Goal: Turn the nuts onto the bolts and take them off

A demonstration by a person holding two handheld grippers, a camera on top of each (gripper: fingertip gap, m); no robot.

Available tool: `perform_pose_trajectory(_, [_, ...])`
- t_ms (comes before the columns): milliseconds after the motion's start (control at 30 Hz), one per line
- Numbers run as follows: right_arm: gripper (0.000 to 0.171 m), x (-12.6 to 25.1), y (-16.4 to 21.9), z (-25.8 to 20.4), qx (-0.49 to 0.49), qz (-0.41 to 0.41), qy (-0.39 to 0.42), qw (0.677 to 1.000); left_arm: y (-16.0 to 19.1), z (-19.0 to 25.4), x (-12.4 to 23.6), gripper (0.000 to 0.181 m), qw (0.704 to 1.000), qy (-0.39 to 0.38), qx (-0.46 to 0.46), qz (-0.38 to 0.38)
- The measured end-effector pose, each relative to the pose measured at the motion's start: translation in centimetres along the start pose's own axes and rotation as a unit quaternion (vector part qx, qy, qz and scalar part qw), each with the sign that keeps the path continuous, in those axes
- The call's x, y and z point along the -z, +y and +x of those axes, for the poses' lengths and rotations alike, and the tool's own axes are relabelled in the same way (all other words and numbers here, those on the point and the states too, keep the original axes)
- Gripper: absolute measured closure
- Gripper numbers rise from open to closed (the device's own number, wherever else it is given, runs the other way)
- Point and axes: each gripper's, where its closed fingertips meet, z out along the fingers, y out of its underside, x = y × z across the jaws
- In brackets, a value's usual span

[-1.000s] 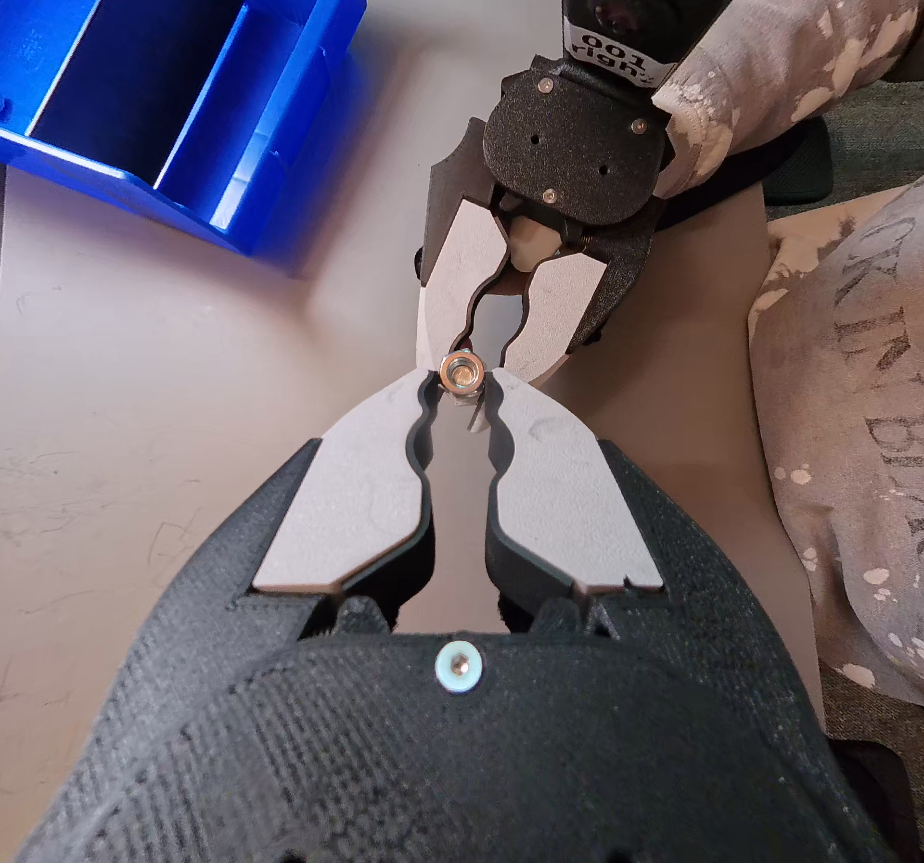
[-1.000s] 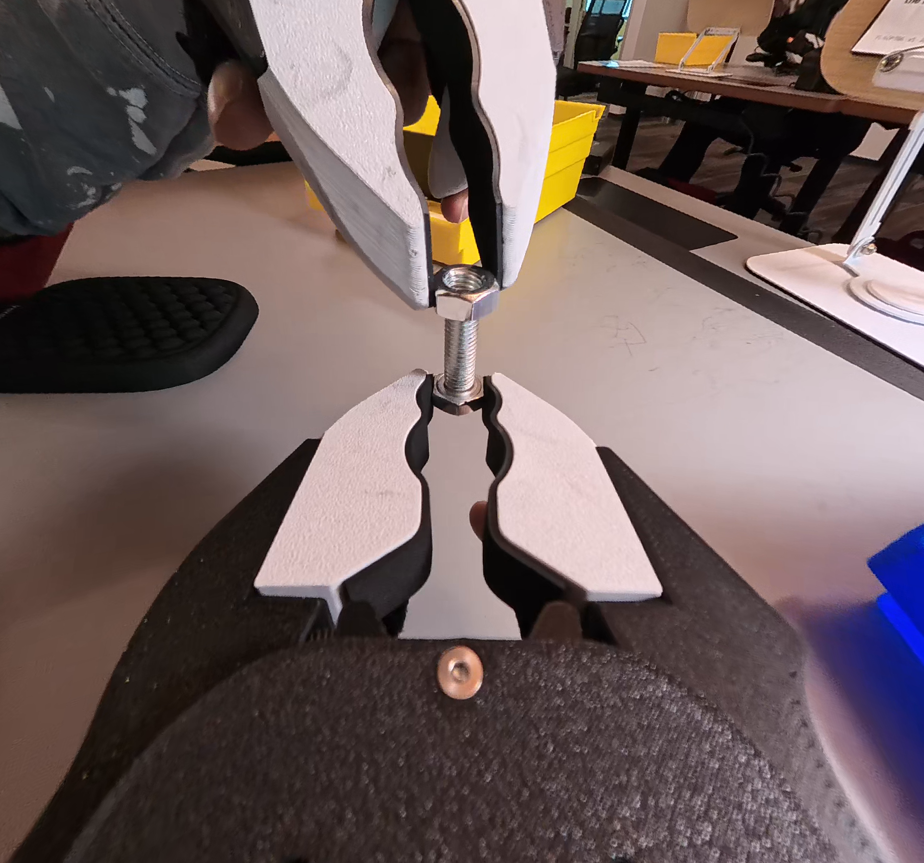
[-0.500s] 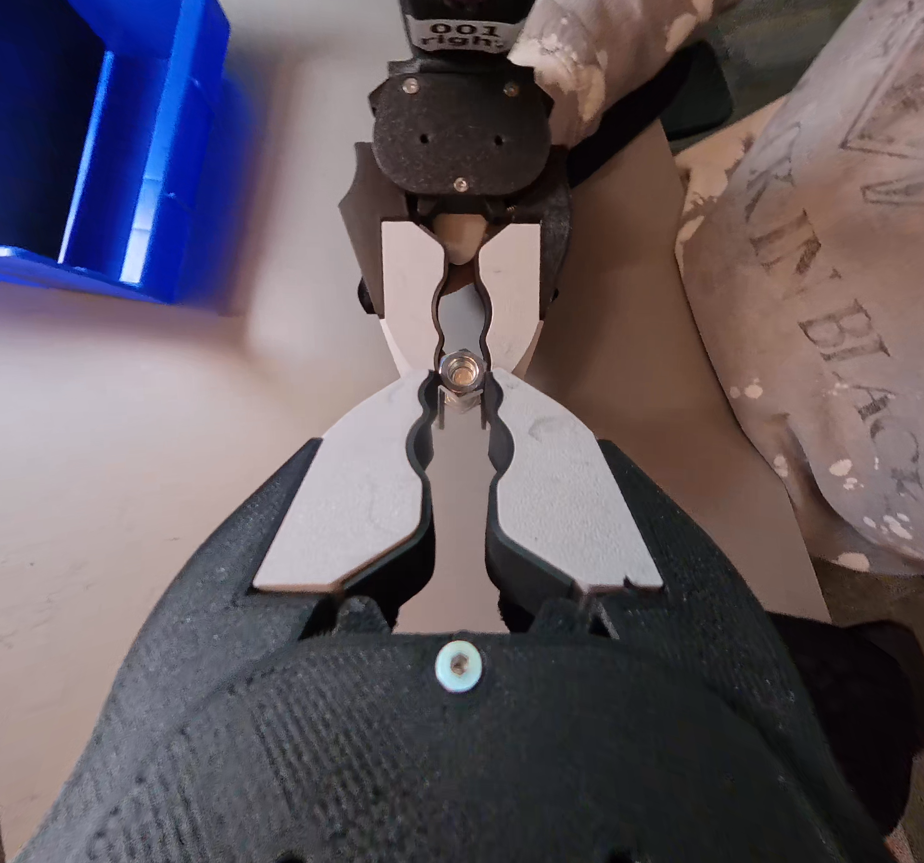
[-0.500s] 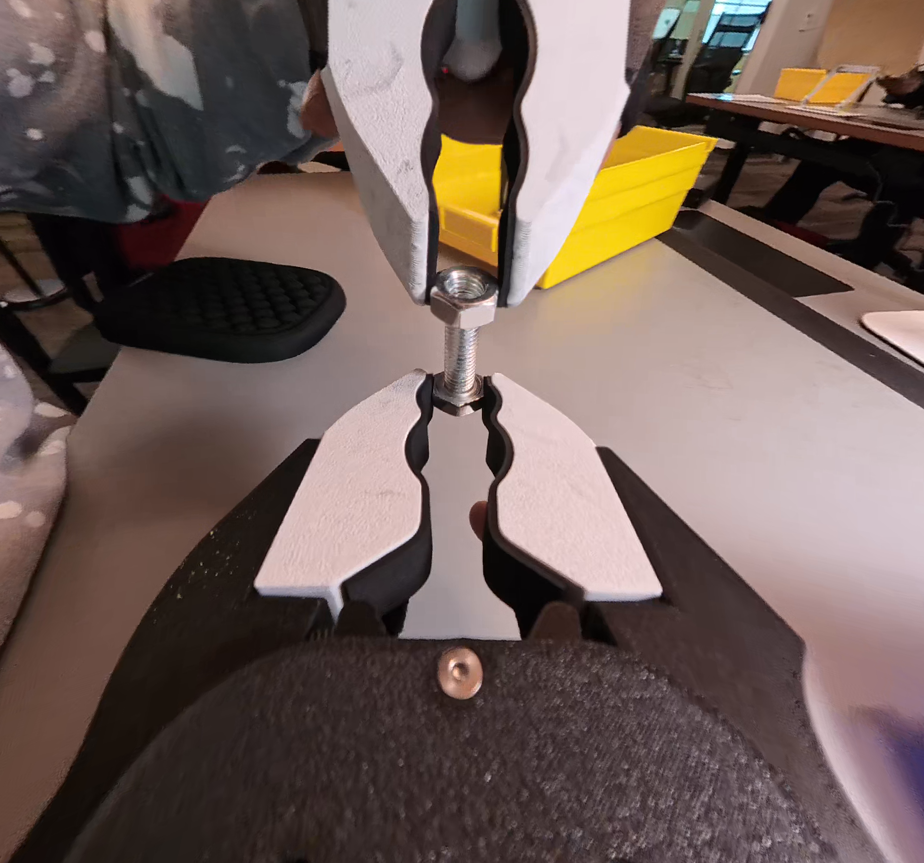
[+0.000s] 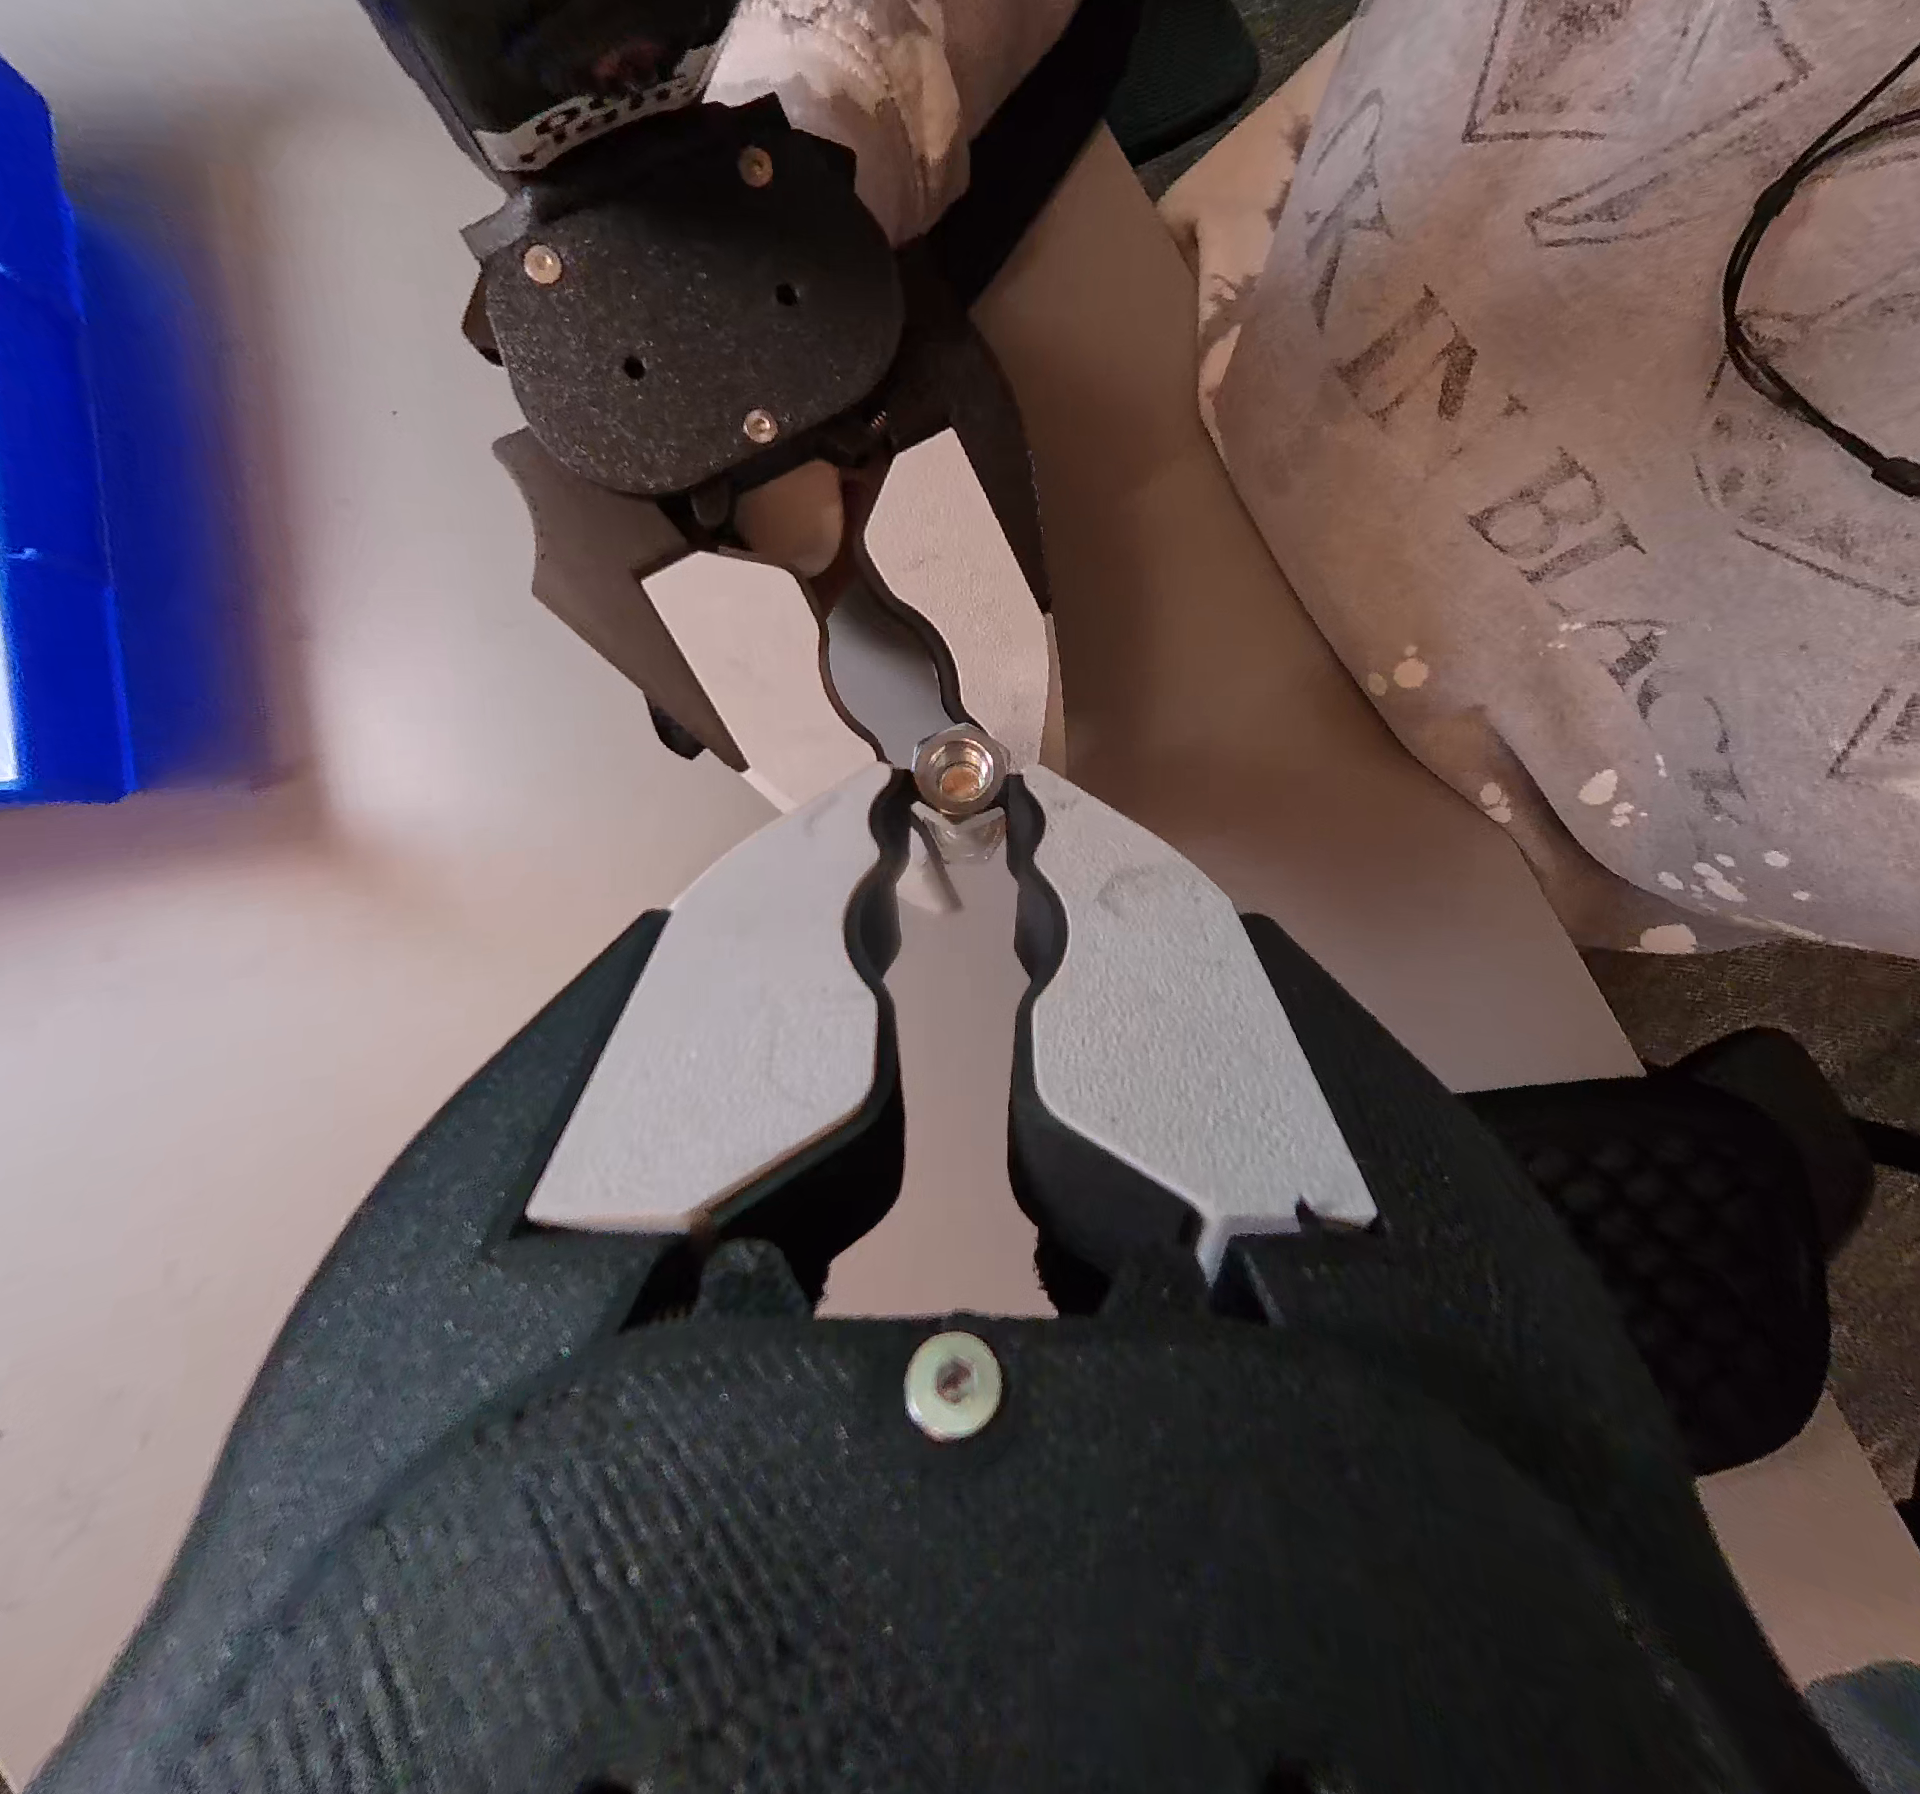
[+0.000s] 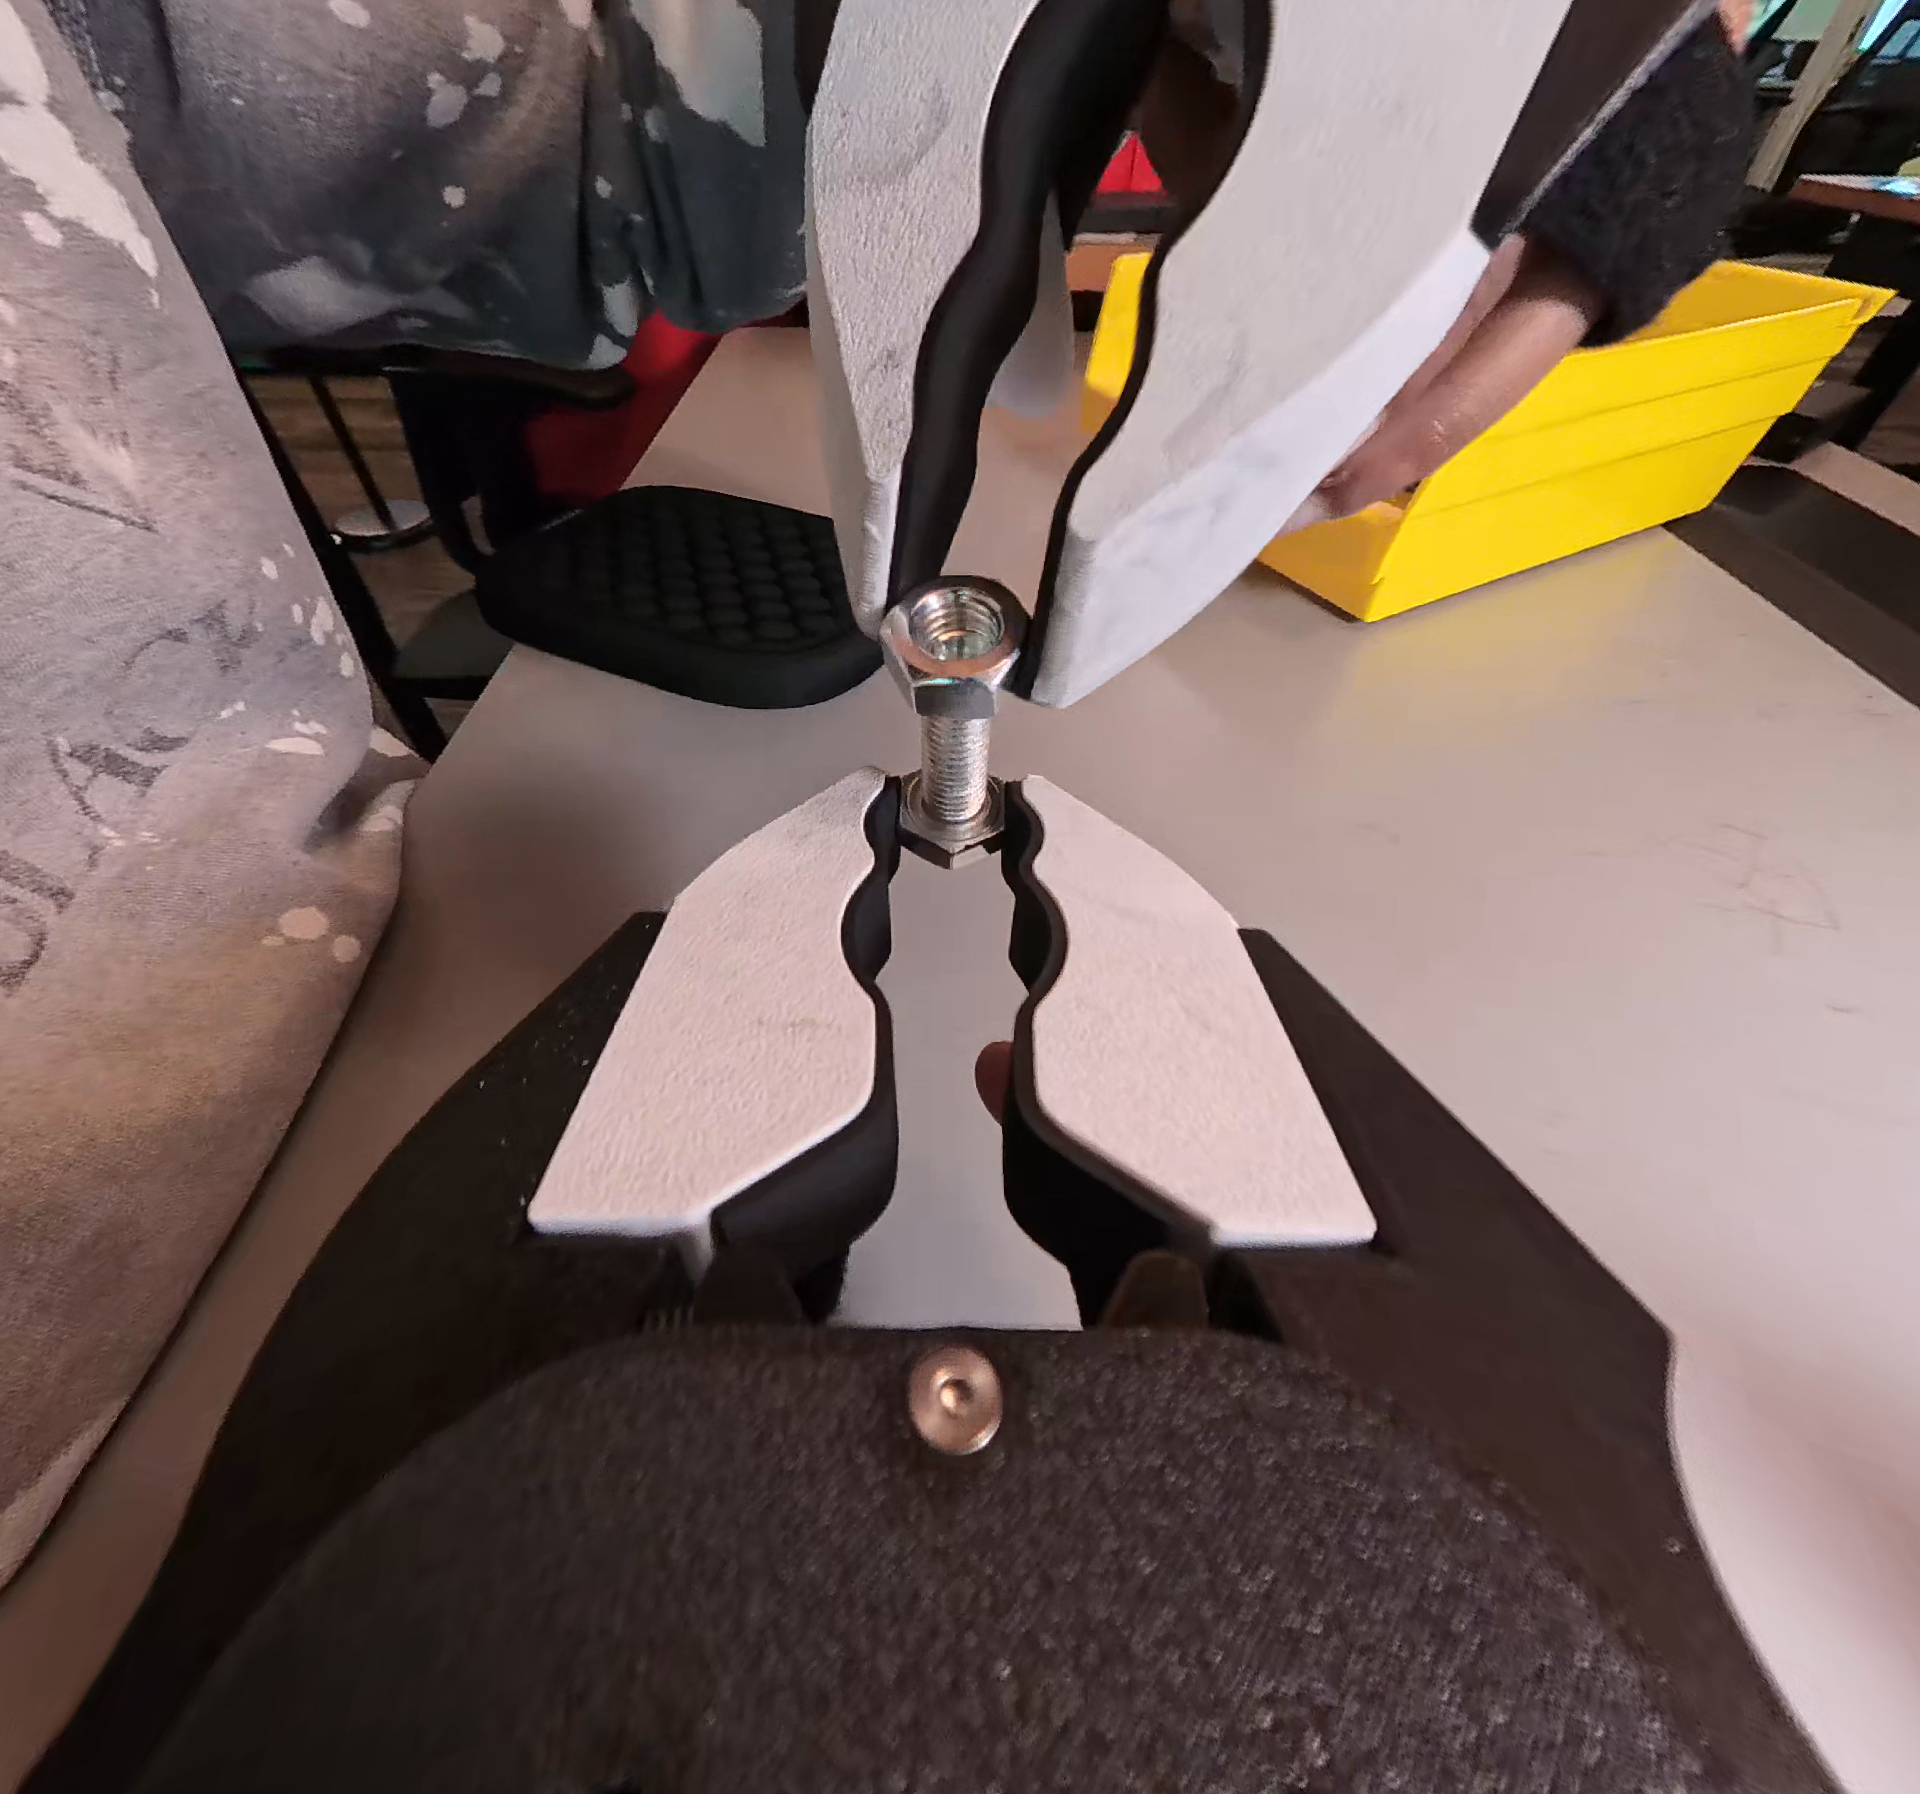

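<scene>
So the right gripper [image 6: 951, 814] is clamped on the bolt [image 6: 953, 768] head, bolt upright above the table [image 6: 1455, 809]. Left gripper [image 6: 961, 643] pinches the nut [image 6: 954, 638] sitting on the bolt's top end.

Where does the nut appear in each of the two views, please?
Left wrist view: nut just above centre, seen end-on, between the left gripper tips.
Right wrist view: nut above centre, on top of the bolt, pinched from above.
Shared landmark: black dimpled pad.
</scene>
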Motion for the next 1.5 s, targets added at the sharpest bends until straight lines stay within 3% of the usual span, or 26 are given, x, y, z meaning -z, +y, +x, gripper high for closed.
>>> perform_pose_trajectory(300, [0.153, 0.3, 0.1, 0.6, -0.002, -0.018, 0.019, 1.000, 0.4, -0.5, 0.3, 0.159, 0.999, -0.008, 0.019, 0.049])
perform_pose_trajectory(533, [0.153, 0.3, 0.9, 1.6, -0.010, -0.048, 0.050, 0.998, 0.8, -1.1, 0.9, 0.156, 0.984, -0.060, 0.051, 0.161])
perform_pose_trajectory(700, [0.153, 0.9, 0.9, 3.6, -0.032, -0.054, 0.114, 0.991, 0.5, -3.8, 2.8, 0.149, 0.926, -0.219, 0.108, 0.288])
perform_pose_trajectory(833, [0.153, 1.6, 0.6, 5.3, -0.049, -0.052, 0.166, 0.984, 0.6, -4.6, 3.2, 0.148, 0.880, -0.288, 0.145, 0.349])
perform_pose_trajectory(1100, [0.153, 1.8, 0.8, 5.7, -0.053, -0.058, 0.181, 0.980, 1.0, -5.4, 1.8, 0.151, 0.878, -0.293, 0.148, 0.348])
perform_pose_trajectory(1500, [0.153, 2.0, 0.2, 5.5, -0.041, -0.037, 0.174, 0.983, 1.8, -5.5, 2.6, 0.157, 0.871, -0.289, 0.159, 0.365])
